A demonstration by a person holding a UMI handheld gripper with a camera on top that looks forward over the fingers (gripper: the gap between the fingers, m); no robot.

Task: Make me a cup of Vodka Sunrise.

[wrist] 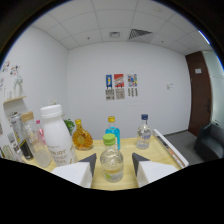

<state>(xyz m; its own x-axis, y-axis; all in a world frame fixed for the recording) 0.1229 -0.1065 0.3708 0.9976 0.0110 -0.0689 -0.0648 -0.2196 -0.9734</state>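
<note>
— Between our fingers stands a clear bottle with a green cap; our gripper is spread, with a gap at either side of it.

— And beyond it on the wooden table?

— At twelve o'clock we see a blue bottle with a yellow cap, at one o'clock a clear bottle with a blue cap, at eleven an amber round bottle, and at ten a white bottle.

Clear glossy plastic bottle, green cap; white matt bottle; table seemingly pale wood.
</note>
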